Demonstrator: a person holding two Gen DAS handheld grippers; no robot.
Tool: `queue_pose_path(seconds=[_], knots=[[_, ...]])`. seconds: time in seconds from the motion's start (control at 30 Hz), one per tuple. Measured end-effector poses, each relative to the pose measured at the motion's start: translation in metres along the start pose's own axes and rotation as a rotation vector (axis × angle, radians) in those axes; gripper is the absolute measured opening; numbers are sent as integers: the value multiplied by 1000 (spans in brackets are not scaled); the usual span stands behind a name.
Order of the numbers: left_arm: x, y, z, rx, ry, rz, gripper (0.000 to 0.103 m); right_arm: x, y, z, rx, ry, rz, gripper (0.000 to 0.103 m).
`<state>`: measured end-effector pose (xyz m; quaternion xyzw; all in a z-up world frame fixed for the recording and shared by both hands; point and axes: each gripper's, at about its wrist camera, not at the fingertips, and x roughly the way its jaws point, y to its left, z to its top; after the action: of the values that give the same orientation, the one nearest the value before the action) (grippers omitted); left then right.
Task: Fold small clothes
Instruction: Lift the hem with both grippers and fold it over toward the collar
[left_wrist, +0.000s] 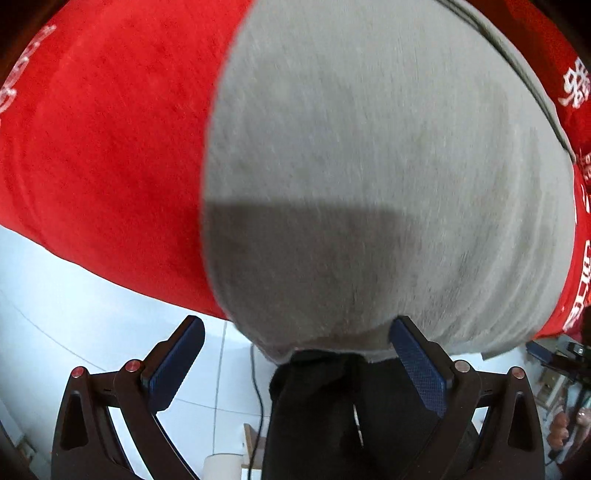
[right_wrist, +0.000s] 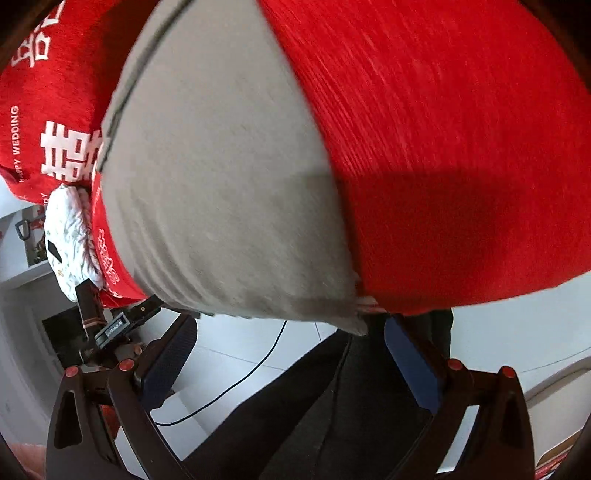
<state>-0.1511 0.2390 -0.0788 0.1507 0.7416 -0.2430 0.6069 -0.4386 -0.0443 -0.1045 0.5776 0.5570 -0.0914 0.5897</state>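
Observation:
A grey garment (left_wrist: 369, 166) lies flat on a red cloth-covered table (left_wrist: 103, 147); its near edge hangs at the table's front edge. My left gripper (left_wrist: 297, 343) is open, its blue pads (left_wrist: 417, 365) spread on either side of the garment's near edge, nothing between them. In the right wrist view the same grey garment (right_wrist: 221, 184) lies on the red cloth (right_wrist: 461, 147), its near corner (right_wrist: 351, 321) over the table edge. My right gripper (right_wrist: 291, 354) is open just below that corner, holding nothing.
The red cloth carries white printed characters (right_wrist: 70, 155). A white bundled item (right_wrist: 70, 240) sits at the table's left end. The other gripper (right_wrist: 114, 325) shows at left. White tiled floor (left_wrist: 74, 302), a black cable (right_wrist: 236, 384) and the person's dark trousers (left_wrist: 332, 413) lie below.

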Motion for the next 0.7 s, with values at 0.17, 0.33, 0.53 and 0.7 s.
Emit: queue_pose_path(seconds=[0.17, 0.33, 0.53, 0.7], knots=[[5, -2, -5, 1, -20, -40, 101, 25, -4, -2, -14, 5, 9, 100], [-1, 2, -22, 24, -30, -100, 75, 35, -8, -9, 7, 28, 11, 62], [-22, 0, -28, 107, -10, -194, 14, 17, -7, -24, 27, 7, 166, 15], [-60, 2, -29, 141, -38, -318, 14, -12, 14, -25, 26, -33, 340, 15]])
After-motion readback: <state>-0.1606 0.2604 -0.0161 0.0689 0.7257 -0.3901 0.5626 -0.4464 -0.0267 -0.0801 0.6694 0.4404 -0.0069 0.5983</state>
